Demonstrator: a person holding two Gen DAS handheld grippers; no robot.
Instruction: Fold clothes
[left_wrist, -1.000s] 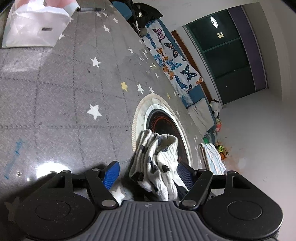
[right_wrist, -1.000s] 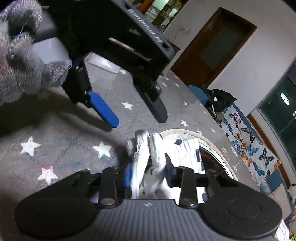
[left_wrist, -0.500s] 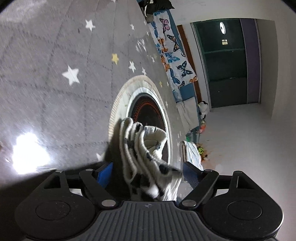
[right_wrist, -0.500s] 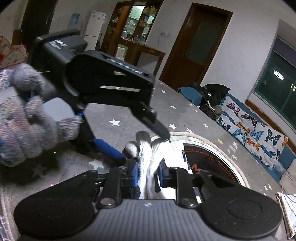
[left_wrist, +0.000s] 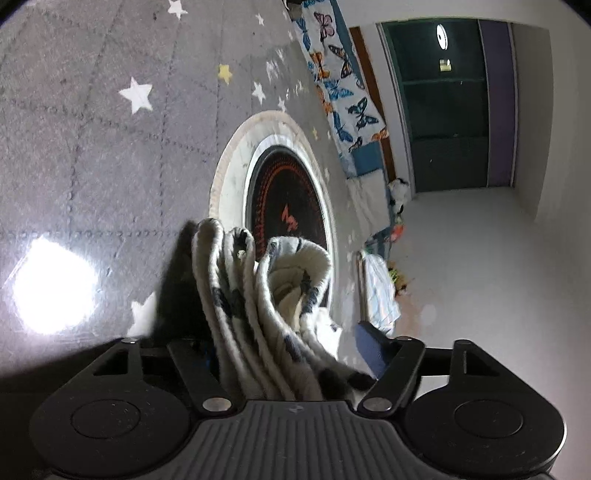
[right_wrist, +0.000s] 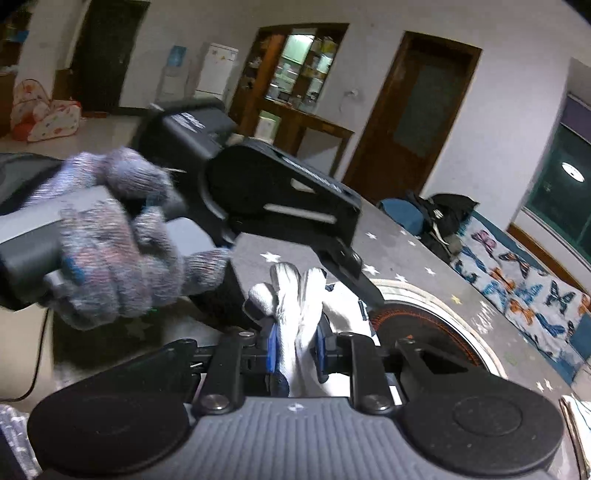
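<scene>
Right tool (right_wrist: 295, 349) clamped on bunched white garment (right_wrist: 301, 314) — left tool (left_wrist: 291, 354) spread wide, garment draped between its fingers.

Lettering on the left gripper (right_wrist: 369, 291) is perhaps a brand, too blurred to read.

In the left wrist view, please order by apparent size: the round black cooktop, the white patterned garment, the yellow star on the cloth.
1. white patterned garment, though it is nearest the camera
2. round black cooktop, looks close in size, so this order is unsure
3. yellow star, clearly smallest
</scene>
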